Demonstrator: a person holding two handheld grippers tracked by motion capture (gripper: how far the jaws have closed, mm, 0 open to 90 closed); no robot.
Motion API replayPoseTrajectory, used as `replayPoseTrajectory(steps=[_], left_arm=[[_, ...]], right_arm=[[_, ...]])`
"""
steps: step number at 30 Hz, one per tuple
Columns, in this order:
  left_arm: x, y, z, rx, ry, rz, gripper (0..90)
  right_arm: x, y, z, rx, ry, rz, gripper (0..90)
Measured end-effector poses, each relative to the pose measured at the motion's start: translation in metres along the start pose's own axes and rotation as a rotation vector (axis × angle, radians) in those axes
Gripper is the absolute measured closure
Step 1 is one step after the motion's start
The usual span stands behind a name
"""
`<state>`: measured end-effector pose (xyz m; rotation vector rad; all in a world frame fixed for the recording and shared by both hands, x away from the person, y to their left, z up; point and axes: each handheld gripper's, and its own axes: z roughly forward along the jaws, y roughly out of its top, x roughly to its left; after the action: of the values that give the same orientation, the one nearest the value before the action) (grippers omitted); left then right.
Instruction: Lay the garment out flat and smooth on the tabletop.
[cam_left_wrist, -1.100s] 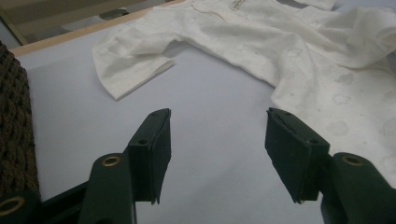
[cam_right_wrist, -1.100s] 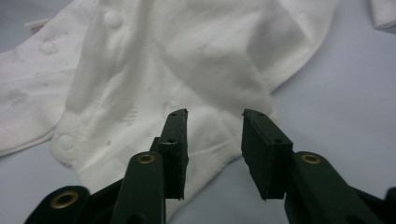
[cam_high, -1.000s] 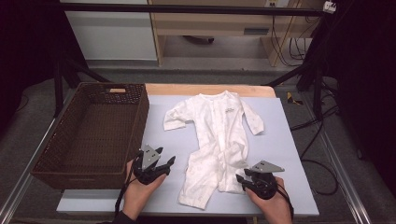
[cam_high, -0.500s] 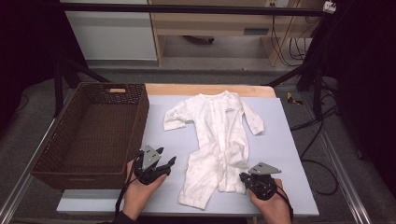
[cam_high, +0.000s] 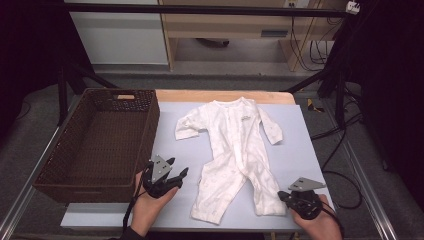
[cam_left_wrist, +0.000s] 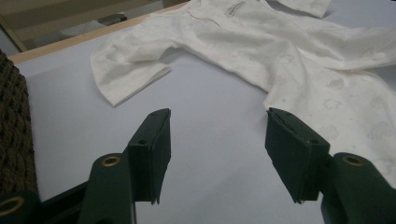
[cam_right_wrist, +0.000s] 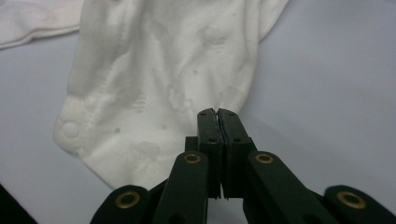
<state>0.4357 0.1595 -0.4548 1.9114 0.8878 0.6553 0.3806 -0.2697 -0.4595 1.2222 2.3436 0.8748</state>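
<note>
item: white baby sleepsuit (cam_high: 239, 150), lying flat and spread out at the middle of the pale desk (cam_high: 300, 155), collar at the far side, both legs pointing to the near edge, sleeves out to left and right. left gripper (cam_high: 177, 175): held near the left leg, just left of the garment, above bare desk, jaws spread wide with nothing between them. right gripper (cam_high: 284, 196): at the near right, just beside the foot end of the right leg, jaws pressed together, apparently holding no cloth. brown wicker basket (cam_high: 55, 172): on the left, beside the desk.
</note>
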Motion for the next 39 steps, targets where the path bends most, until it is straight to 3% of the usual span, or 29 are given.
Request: replayPoseTrajectory(steps=[3,6,9,16,19,20,23,25,30,34,39], left_arm=[[0.000,-0.001,0.001,0.004,0.001,-0.002,41.2],[0.002,0.000,-0.001,-0.002,0.004,-0.001,41.2],[0.002,0.001,-0.002,-0.006,0.004,-0.003,41.2],[0.000,0.000,-0.001,-0.001,0.001,0.004,41.2],[-0.001,0.000,-0.001,-0.005,0.000,0.006,41.2],[-0.001,0.001,-0.002,-0.006,0.001,0.007,41.2],[0.000,0.001,-0.001,-0.006,-0.001,0.003,41.2],[0.001,0.000,-0.002,-0.006,-0.001,0.002,41.3],[0.001,0.001,-0.002,-0.010,0.003,-0.001,41.3],[0.001,0.001,-0.003,-0.009,0.003,-0.002,41.3],[0.002,0.001,-0.003,-0.012,0.003,-0.007,41.3]], right_arm=[[-0.005,-0.003,-0.002,0.003,-0.005,-0.015,87.4],[-0.001,-0.002,-0.002,-0.004,-0.030,-0.006,78.2],[0.010,0.005,-0.003,-0.043,-0.029,-0.003,69.6],[0.039,0.029,0.001,-0.187,0.058,-0.008,58.5],[0.047,0.037,0.019,-0.158,0.035,0.002,51.6],[0.048,0.038,0.023,-0.143,0.022,0.005,52.3],[0.049,0.036,0.039,-0.117,-0.007,0.007,71.9],[0.054,0.033,0.044,-0.097,-0.025,0.008,78.2],[0.069,0.029,0.049,-0.055,0.032,-0.036,77.8],[0.061,0.028,0.044,-0.068,0.104,0.004,63.7],[0.041,0.025,0.022,-0.174,0.079,0.070,49.5]])
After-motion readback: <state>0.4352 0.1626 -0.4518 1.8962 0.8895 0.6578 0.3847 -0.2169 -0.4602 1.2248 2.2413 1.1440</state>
